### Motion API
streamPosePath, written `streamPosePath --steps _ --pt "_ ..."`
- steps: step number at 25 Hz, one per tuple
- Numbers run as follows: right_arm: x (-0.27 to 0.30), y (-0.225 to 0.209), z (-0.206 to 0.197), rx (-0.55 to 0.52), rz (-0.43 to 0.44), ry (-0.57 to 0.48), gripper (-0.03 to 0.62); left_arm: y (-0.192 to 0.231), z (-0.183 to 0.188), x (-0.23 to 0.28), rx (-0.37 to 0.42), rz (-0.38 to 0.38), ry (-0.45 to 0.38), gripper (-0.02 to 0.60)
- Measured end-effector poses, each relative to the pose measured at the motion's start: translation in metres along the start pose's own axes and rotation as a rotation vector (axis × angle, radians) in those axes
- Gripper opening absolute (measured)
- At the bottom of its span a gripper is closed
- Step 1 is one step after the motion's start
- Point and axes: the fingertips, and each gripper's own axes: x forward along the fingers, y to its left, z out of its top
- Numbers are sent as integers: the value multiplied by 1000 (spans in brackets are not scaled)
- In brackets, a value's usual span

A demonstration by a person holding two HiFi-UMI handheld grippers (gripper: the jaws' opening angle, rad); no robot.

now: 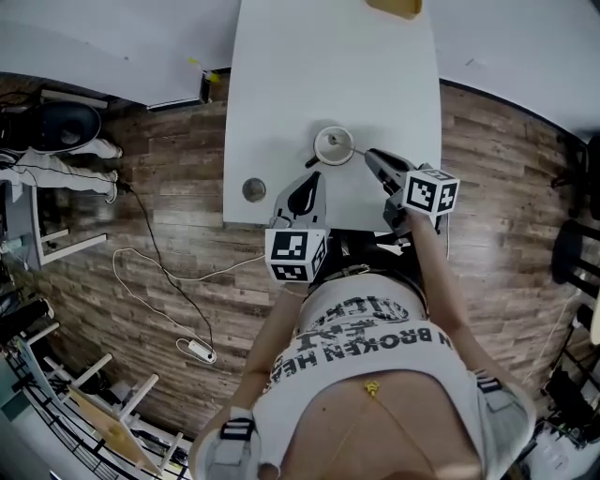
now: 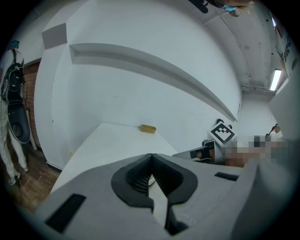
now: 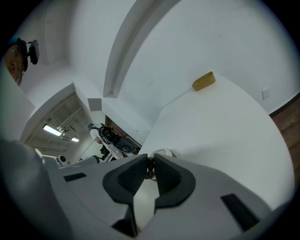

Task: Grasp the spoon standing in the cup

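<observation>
A white cup [image 1: 332, 146] stands near the front of the white table [image 1: 281, 75]. A thin spoon [image 1: 356, 150] leans out of it toward the right. My right gripper [image 1: 369, 156] reaches the spoon's handle from the right. In the right gripper view its jaws [image 3: 150, 162] stand almost together on a thin dark handle [image 3: 150, 169], with the cup's rim [image 3: 162, 152] just beyond. My left gripper [image 1: 313, 176] sits just in front of the cup, pointing at it, jaws shut with nothing held [image 2: 151, 157].
A small yellow object [image 1: 394, 7] lies at the table's far end, also the yellow object [image 3: 204, 81] in the right gripper view. A round grommet [image 1: 254, 189] sits near the table's front left corner. Wood floor with a cable [image 1: 159, 272] surrounds the table.
</observation>
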Motion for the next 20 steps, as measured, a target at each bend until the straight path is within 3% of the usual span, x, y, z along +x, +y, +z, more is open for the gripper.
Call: streamPosePath --steps 13,20 --pt "-34 39 28 -135 67 -63 44 9 14 -4 18 39 -43 -2" --pt "-47 74 46 -368 58 -120 44 12 24 -11 14 43 -77 -2"
